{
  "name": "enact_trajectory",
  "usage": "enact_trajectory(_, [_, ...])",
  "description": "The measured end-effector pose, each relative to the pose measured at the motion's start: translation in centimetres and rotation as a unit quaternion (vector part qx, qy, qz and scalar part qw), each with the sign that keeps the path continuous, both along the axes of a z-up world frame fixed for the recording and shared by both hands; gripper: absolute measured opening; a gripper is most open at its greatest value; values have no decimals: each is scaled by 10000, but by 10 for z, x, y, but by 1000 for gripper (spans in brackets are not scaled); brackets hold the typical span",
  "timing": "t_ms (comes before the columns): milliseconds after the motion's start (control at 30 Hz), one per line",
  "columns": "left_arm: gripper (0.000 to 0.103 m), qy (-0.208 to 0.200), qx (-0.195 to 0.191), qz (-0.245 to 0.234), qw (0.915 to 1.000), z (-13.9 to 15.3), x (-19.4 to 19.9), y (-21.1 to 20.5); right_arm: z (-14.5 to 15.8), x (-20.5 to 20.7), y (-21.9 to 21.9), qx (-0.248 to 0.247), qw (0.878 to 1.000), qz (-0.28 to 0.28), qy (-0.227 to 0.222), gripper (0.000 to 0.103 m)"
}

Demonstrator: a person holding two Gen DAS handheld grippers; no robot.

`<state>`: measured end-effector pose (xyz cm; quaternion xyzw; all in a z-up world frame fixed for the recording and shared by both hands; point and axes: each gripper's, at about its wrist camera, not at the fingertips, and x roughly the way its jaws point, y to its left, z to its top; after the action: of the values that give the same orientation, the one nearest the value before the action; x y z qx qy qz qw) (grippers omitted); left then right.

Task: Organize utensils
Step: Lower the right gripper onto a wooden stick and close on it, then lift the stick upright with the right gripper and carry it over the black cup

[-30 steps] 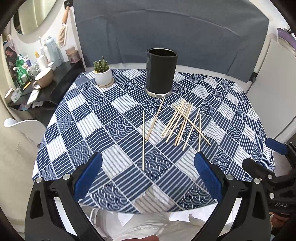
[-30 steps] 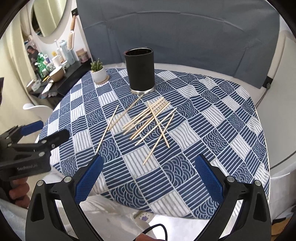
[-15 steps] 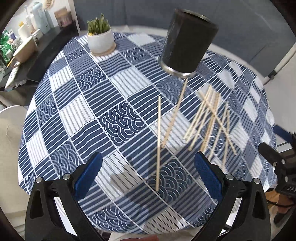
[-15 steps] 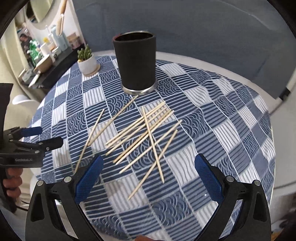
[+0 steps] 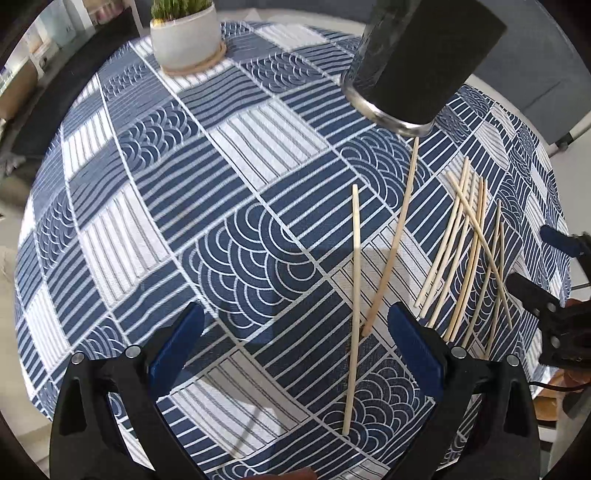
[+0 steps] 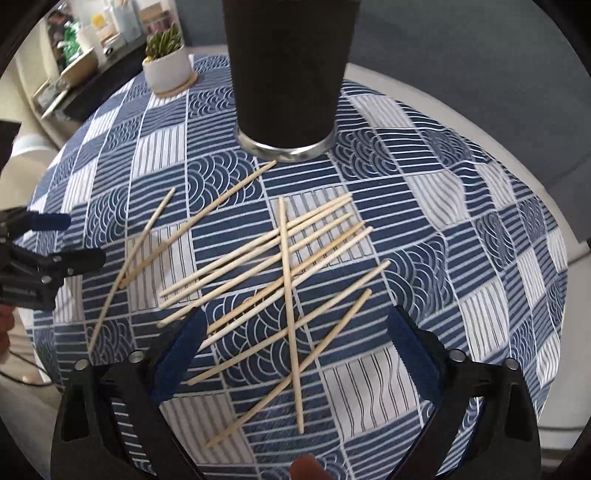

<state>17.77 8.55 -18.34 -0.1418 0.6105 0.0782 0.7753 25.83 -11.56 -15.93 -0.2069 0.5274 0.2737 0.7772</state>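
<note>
Black holder (image 5: 424, 55): top cut off by the upper edge in my left view; rim and inside unseen. In my right view (image 6: 288, 74) it is likewise cropped at the top.

Potted plant (image 5: 184, 33): leaves cropped by the frame edge, left view.

Single chopstick (image 5: 352, 306): lower end runs in between my left fingers (image 5: 177, 350); whether it touches them I cannot tell.

Scattered chopsticks (image 6: 280, 266): several near ends pass behind my right fingers (image 6: 179, 354); the count is uncertain.

Shelf clutter (image 6: 85, 40): small, blurred, items not identifiable.

My left gripper (image 6: 55, 240), seen from the right: body cropped by the frame edge.
</note>
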Motion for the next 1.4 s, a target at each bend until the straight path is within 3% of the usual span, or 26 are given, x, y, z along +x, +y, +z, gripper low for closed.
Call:
enact_trajectory(33, [97,25,-8,12,10000,-2,1,1,-4,3,1,-27,9999,77,81,70])
enact_trajectory(167, [97,127,105,66,9998,-9,11,1,-17,12,5,-178,9991,323,212,69])
enact_trajectory(267, [97,176,99,154,9997,-13,21,0,-20,18,5,-139,9983,467,305,61])
enact_trajectory(367, [97,214,326,222,9990,-17,30,-3,-26,22,2,-171,9974,584,377,54])
enact_trajectory(467, [97,428,236,319,9983,-27,38,-5,-33,25,1,-221,9964,680,464,48])
enact_trajectory(600, [97,475,558,266,9970,-31,47,-12,-35,24,4,-237,9943,957,400,45])
enact_trajectory(800, [99,507,565,414,9963,-37,63,-17,-32,27,10,-328,9912,1253,261,26])
enact_trajectory(1100, [99,427,563,442,9965,-36,43,-12,-35,19,12,-414,9851,1669,93,27])
enact_trajectory(1167, [99,420,544,497,9964,-37,41,-12,-37,19,15,-460,9841,1717,37,21])
enact_trajectory(1200, [99,419,541,519,9963,-36,40,-11,-37,18,16,-501,9831,1761,12,9])
enact_trajectory(1233, [98,414,548,549,9961,-36,41,-11,-38,19,18,-470,9824,1804,109,7])
enact_trajectory(1300, [94,364,569,571,9961,-33,37,-12,-38,20,20,-453,9825,1803,126,6])
enact_trajectory(1400, [67,245,593,541,9965,-24,31,-14,-37,21,15,-357,9841,1724,220,5])
